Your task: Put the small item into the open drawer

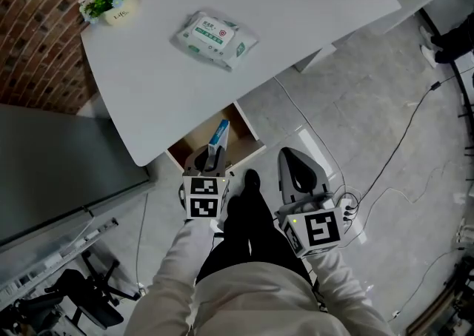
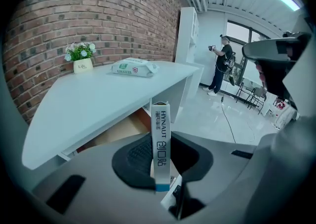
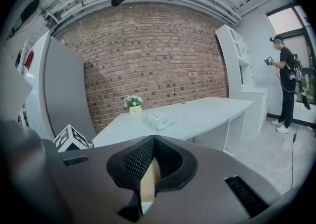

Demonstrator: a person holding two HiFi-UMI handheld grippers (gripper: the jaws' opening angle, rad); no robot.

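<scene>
A slim white box with a blue end stands upright between the jaws of my left gripper, which is shut on it. In the head view the box and the left gripper hang just over the open wooden drawer under the white desk. The drawer's wooden inside lies right ahead of the box. My right gripper is to the right of the drawer, above the floor. Its jaws meet at the tips with nothing held.
A pack of wet wipes and a small flower pot sit on the desk. A grey cabinet stands at the left. Cables trail over the floor at the right. A person stands far off near the windows.
</scene>
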